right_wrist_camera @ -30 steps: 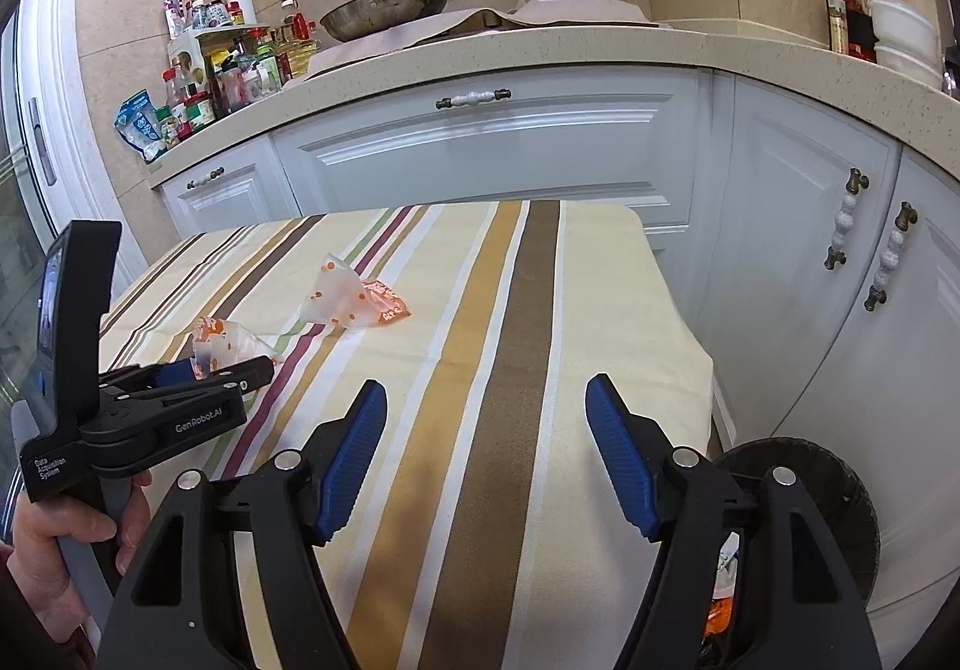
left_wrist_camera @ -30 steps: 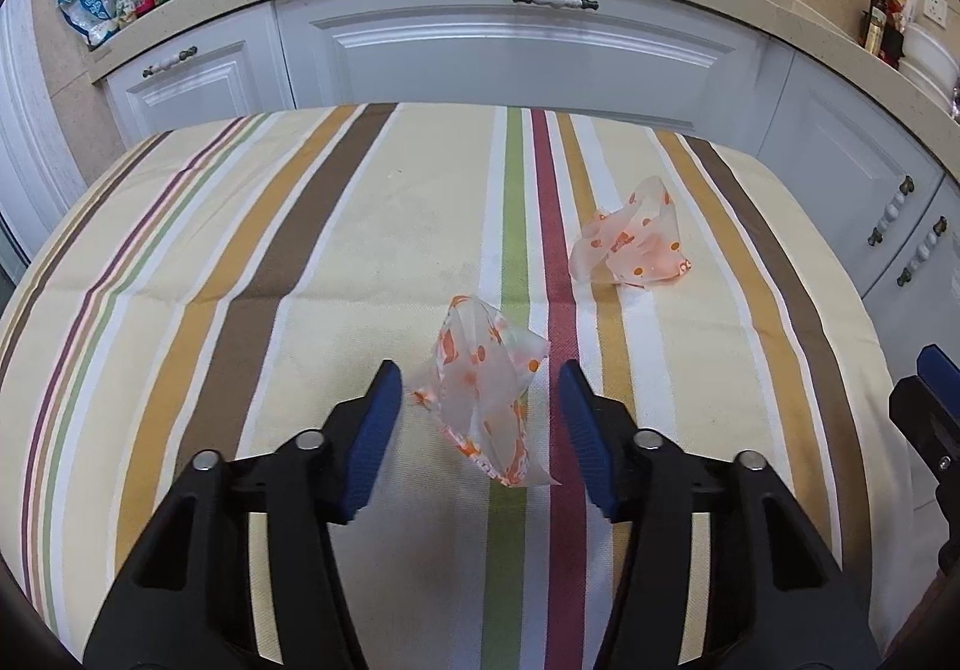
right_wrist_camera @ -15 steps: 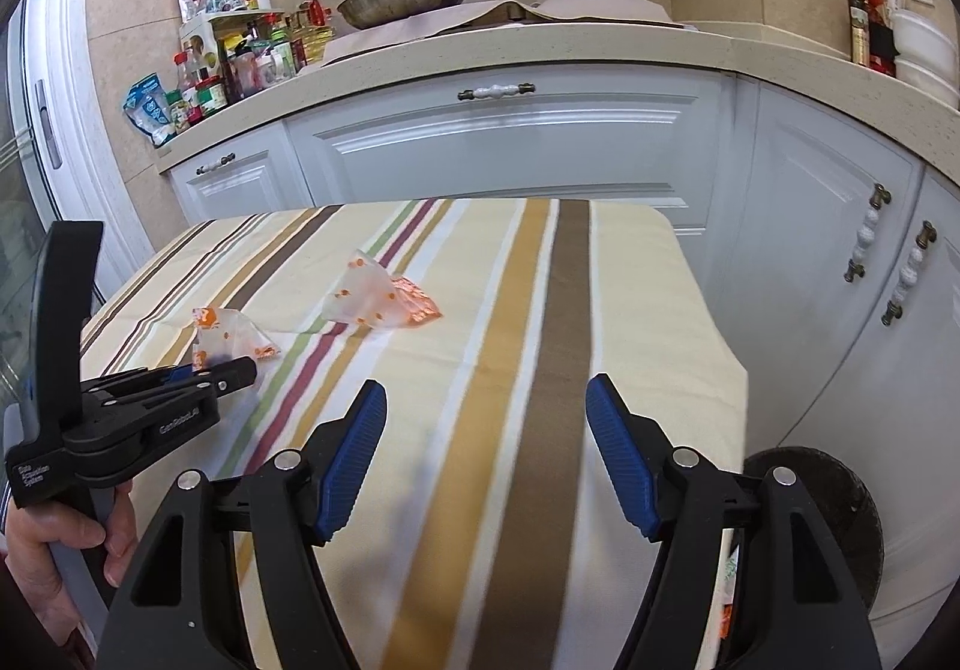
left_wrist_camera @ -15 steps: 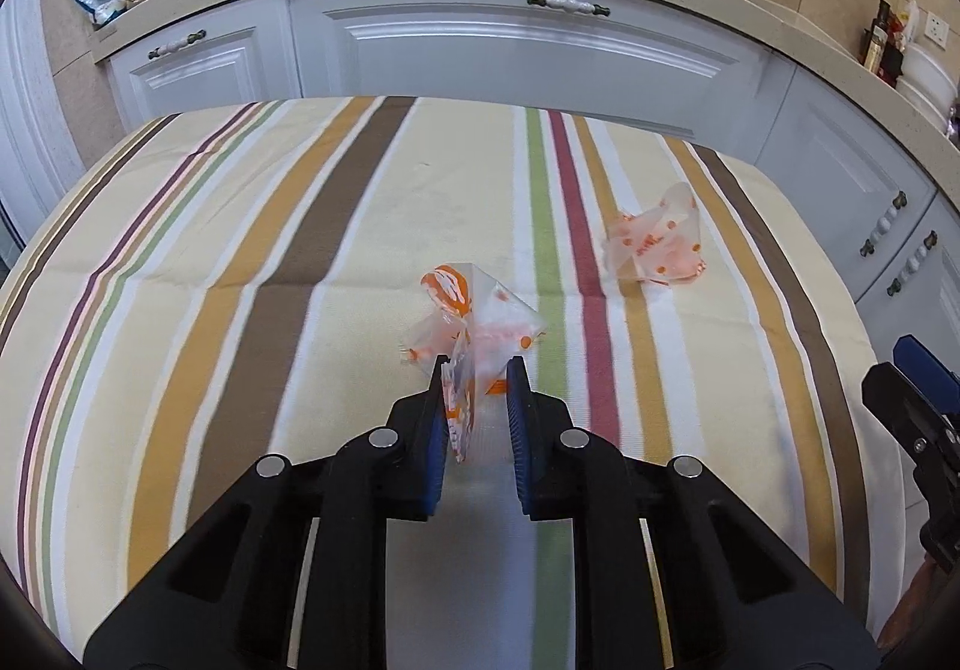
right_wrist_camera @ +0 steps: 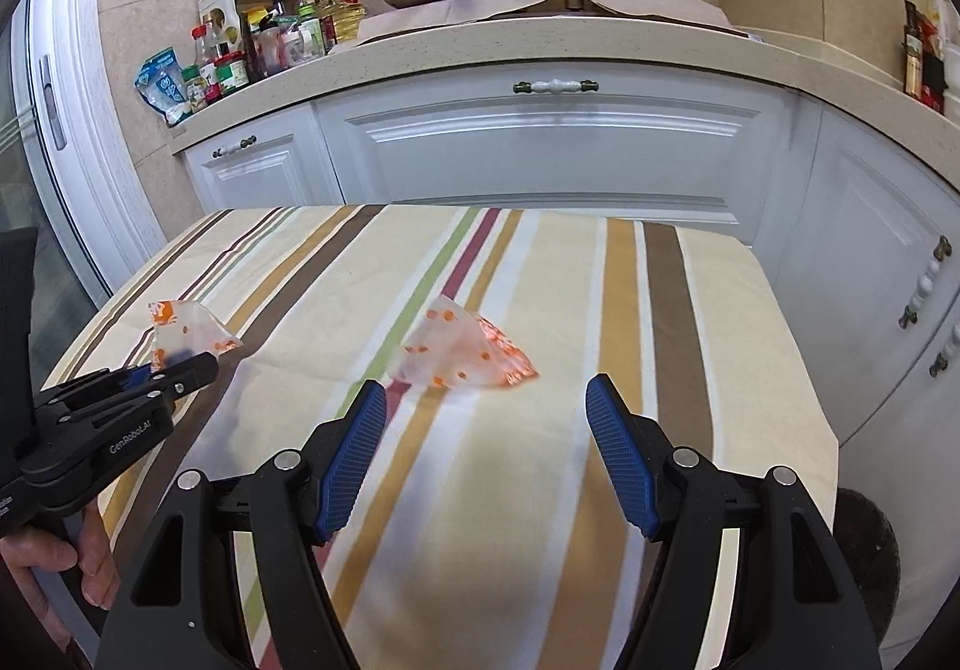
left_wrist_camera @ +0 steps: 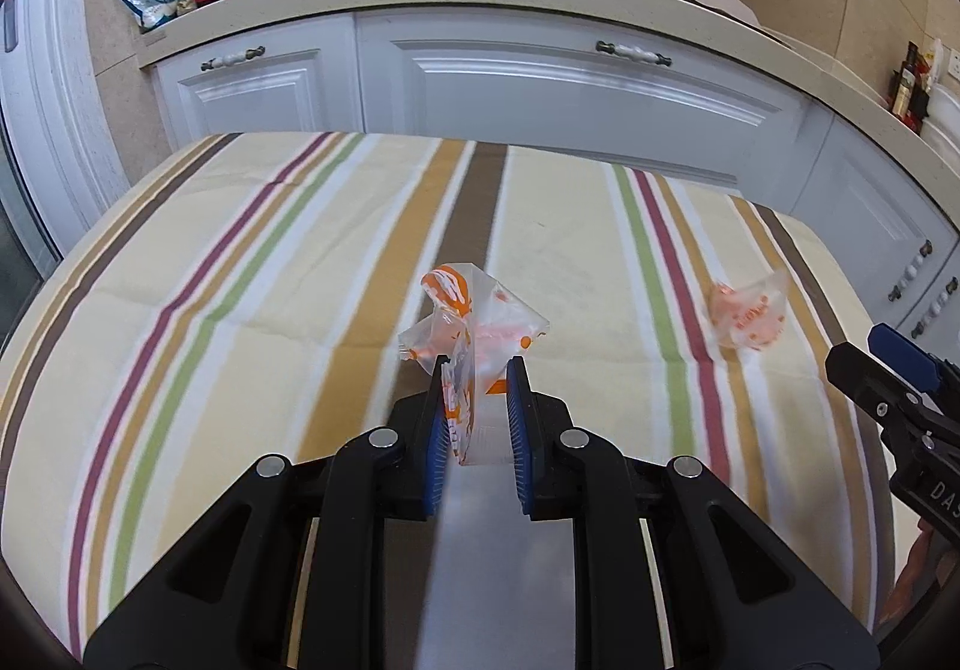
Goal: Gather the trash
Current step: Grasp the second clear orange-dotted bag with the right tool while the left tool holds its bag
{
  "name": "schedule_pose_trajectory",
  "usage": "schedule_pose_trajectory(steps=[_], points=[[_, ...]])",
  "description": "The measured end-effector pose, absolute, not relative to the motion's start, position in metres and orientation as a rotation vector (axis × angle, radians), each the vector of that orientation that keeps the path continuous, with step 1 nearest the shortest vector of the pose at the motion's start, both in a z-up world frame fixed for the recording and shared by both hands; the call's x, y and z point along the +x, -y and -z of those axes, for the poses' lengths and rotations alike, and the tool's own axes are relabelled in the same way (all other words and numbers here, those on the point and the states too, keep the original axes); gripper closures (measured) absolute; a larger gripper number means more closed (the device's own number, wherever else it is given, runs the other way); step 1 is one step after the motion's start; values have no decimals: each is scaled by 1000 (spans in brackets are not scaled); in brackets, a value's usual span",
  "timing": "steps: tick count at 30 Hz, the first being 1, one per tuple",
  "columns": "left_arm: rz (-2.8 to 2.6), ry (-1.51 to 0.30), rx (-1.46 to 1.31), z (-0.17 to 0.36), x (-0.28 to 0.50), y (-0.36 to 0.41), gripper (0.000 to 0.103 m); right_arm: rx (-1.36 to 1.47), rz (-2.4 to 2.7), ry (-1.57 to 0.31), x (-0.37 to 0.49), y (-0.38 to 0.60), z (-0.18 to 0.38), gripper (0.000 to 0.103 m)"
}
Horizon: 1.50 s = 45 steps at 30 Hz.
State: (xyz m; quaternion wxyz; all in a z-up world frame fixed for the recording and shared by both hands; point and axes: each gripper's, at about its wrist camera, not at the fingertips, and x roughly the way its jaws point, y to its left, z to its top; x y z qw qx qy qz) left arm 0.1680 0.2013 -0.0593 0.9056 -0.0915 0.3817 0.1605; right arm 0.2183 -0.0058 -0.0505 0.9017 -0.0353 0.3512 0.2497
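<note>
Striped table: two wrappers, one in your grip.

Nearest, your left gripper (left_wrist_camera: 477, 400) is pinched on a clear orange-printed wrapper (left_wrist_camera: 468, 322), raised just over the tablecloth (left_wrist_camera: 240, 310) at mid-table; the pads look a little apart, but the film is caught at the left pad. Your right gripper (right_wrist_camera: 486, 430) stands spread, nothing between its pads, over the table's near right part. A second wrapper (right_wrist_camera: 462, 352) lies flat on the table just beyond that gripper, near the red and green stripes. Past the table's far edge: white cabinets (right_wrist_camera: 540, 153), then a counter (right_wrist_camera: 540, 51) with bottles, a wok and a black pot.
</note>
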Motion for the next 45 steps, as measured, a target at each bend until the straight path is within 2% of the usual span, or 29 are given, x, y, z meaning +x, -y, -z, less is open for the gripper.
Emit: schedule_pose_trajectory(steps=[10, 20, 28, 31, 37, 38, 45], points=[[-358, -768, -160, 55, 179, -244, 86, -78, -491, -786, 245, -26, 59, 36], [-343, -774, -179, 62, 182, -254, 85, -90, -465, -872, 264, -38, 84, 36], [-336, -778, -180, 63, 182, -250, 86, -92, -479, -858, 261, -33, 80, 61], [-339, -776, -184, 62, 179, -249, 86, -79, -494, -854, 258, -31, 77, 67], [-338, -778, -186, 60, 175, -245, 85, -70, -510, -828, 247, -26, 69, 69], [-337, -777, -187, 60, 174, -244, 85, -69, -512, -824, 246, -26, 67, 74], [-326, -765, -190, 52, 161, -233, 85, -63, -525, -795, 232, -18, 56, 75]])
